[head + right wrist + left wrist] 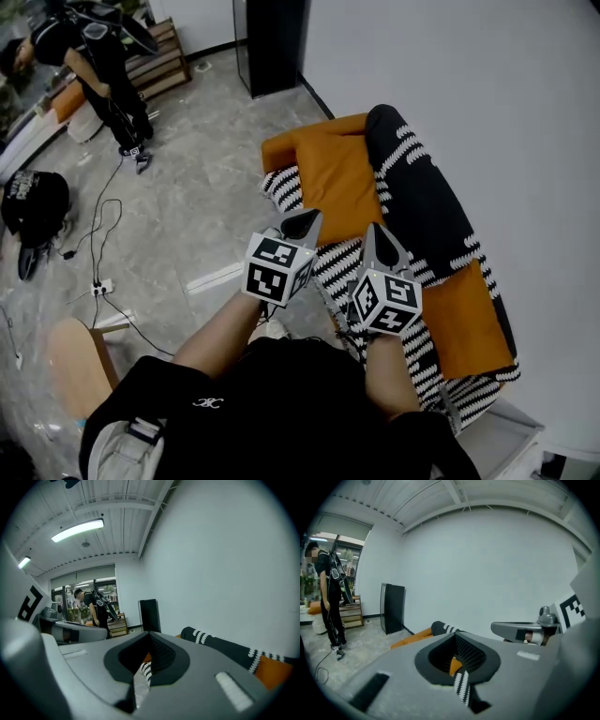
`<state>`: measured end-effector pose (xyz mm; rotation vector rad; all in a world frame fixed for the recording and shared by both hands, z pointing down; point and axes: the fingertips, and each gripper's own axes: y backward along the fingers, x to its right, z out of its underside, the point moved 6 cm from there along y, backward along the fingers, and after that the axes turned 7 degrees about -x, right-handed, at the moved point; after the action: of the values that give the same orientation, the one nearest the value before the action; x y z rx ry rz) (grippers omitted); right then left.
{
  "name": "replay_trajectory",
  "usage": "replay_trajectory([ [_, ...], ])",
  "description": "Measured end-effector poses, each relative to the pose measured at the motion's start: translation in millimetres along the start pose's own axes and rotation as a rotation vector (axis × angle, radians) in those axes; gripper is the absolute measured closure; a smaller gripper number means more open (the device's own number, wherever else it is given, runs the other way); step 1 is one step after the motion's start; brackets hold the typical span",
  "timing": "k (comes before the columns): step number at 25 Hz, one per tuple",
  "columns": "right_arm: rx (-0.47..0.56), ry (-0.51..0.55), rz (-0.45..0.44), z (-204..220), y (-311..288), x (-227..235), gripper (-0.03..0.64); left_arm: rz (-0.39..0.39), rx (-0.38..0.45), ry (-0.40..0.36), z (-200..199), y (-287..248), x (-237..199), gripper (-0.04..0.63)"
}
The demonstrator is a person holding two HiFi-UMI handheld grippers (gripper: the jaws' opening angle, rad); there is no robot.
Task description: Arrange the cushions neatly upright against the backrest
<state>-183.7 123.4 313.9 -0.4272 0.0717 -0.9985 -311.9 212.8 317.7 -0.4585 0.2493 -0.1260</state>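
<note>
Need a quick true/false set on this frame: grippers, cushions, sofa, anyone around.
1. The left gripper and the right gripper are both shut. True.
2. The left gripper holds an orange cushion. False: it holds nothing; the orange cushion lies on the sofa.
3. Two orange cushions are on the sofa. True: the second cushion is at the near end.
4. The sofa seat is plain grey. False: it is striped black and white.
5. Nobody else is in view. False: a person stands across the floor.

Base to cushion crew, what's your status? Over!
Left gripper and right gripper shut, empty, above the sofa. Far orange cushion, near orange cushion lying flat, not upright. Nothing blocking.
</note>
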Motion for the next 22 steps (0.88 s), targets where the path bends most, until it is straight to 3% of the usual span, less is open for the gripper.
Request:
replay_trajectory([
  [11, -0.072, 0.004, 0.012, 18, -41, -34, 0.609, -0.009, -0.040, 0.004, 8, 9, -54, 0.586],
  [22, -0.087, -0.042, 0.025, 4, -102, -7, 0.609, -0.043, -0.079, -0.008, -9, -29, -91, 0.586],
])
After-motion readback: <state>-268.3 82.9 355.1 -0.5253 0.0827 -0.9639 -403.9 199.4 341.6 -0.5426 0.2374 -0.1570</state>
